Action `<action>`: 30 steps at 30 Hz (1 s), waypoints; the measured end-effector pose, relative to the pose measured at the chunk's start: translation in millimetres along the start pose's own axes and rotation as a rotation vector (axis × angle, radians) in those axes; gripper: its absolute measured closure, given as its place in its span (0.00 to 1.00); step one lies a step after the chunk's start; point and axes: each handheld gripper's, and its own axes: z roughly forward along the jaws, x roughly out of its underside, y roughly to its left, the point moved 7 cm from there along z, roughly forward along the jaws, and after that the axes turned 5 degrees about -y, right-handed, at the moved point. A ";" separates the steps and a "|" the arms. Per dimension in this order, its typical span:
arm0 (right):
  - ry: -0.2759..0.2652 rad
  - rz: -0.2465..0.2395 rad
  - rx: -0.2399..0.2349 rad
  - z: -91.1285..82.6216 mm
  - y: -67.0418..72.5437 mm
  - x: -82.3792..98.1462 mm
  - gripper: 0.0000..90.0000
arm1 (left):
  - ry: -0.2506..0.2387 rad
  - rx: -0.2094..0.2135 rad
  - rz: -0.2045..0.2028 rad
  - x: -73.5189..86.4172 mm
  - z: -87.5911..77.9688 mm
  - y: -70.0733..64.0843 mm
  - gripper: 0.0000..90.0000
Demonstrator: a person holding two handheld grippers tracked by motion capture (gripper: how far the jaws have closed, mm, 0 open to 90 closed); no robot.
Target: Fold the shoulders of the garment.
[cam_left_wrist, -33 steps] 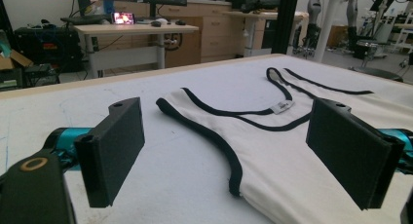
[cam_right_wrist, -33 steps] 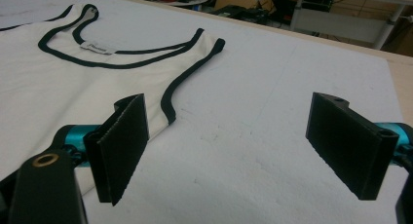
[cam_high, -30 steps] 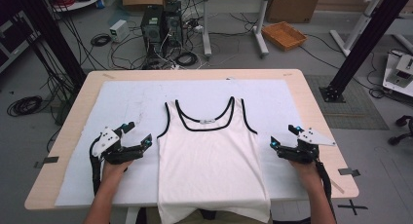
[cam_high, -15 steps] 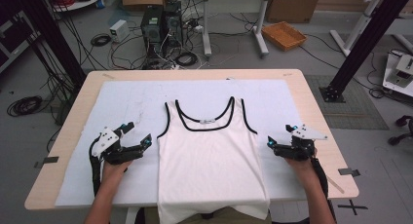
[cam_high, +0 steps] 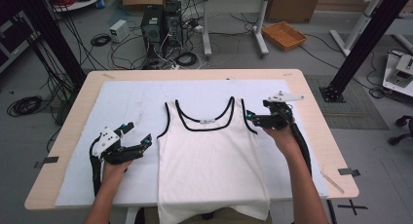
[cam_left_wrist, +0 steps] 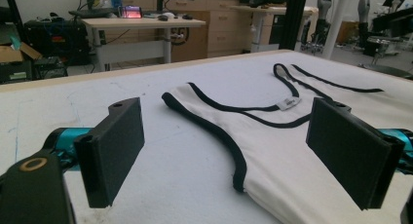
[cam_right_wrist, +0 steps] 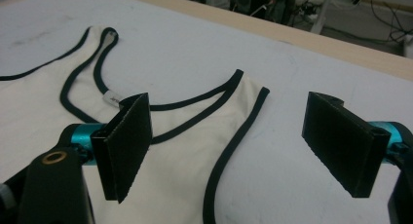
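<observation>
**A:** What has changed in the last second?

**B:** The right gripper (cam_high: 252, 118) has travelled from beside the lower armhole of the white tank top (cam_high: 210, 160) up toward its right shoulder strap (cam_high: 242, 110). The left gripper (cam_high: 140, 136) has kept its place just off the shirt's other side. The shirt itself has not moved; it lies flat on the white mat (cam_high: 122, 107), neckline away from the person, hem hanging over the near table edge.

**A:** What does that suggest?

**B:** Probably that the right hand is lining up to pinch the strap or the armhole edge, perhaps to begin a fold. Nothing is grasped yet.

**A:** How do the jaws stand?

**B:** Both pairs are spread wide and empty. In the right gripper view, the black-trimmed armhole edge (cam_right_wrist: 229, 146) runs up between the jaws, with the strap just ahead and toward the left jaw.

**A:** And the left gripper?

**B:** In its view, the shirt's other armhole trim (cam_left_wrist: 219, 136) curves between the jaws, slightly ahead; cloth reaches under the right jaw. The neck label (cam_left_wrist: 287, 103) lies farther forward.
</observation>
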 end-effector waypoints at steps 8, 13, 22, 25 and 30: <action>0.128 0.092 0.071 53.8 -11.7 15.9 0.26 | 0.000 -0.019 -0.025 0.1 0.2 3.1 0.15; 0.228 0.113 0.081 86.9 -4.8 28.6 0.42 | 0.000 -0.019 -0.026 0.0 0.1 2.1 0.15; 0.304 0.107 0.118 96.6 -3.0 32.7 0.66 | 0.009 -0.019 -0.018 0.5 -0.5 1.2 0.15; 0.300 0.110 0.136 97.6 -2.7 32.3 0.73 | 0.011 -0.021 -0.020 0.7 -0.5 1.6 0.15; 0.300 0.031 0.102 99.1 5.7 31.3 0.93 | 0.013 -0.024 -0.023 0.8 -0.6 1.9 0.15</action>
